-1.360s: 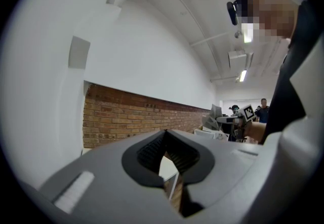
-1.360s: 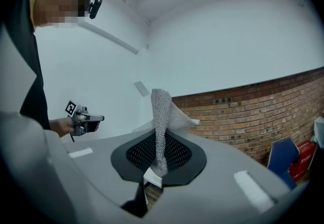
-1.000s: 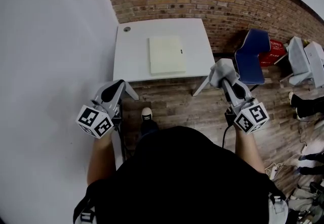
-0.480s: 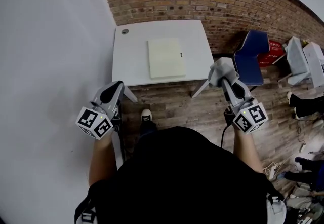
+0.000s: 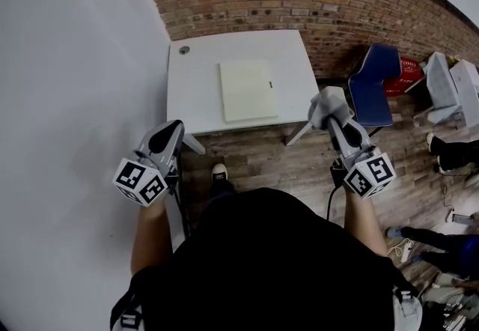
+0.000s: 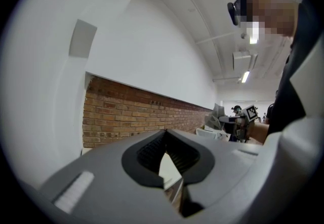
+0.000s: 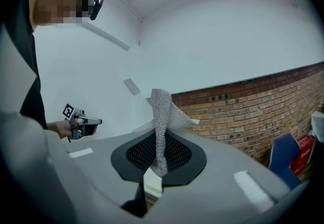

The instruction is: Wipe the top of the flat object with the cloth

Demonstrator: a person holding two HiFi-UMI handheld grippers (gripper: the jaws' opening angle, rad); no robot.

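Pale cream flat object (image 5: 248, 90) on white table (image 5: 194, 90); grey knit cloth (image 7: 163, 116) upright in right hand-held gripper (image 7: 160, 142).

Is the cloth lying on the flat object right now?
No, the cloth is pinched in the right gripper, away from the flat object, whose top is bare.

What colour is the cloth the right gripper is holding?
Light grey, with a knitted mesh texture; the cloth shows best in the right gripper view.

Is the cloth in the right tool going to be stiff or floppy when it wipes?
Probably floppy: the cloth folds and splays past the right tool's jaws. Its open knit looks light, likely to bunch.
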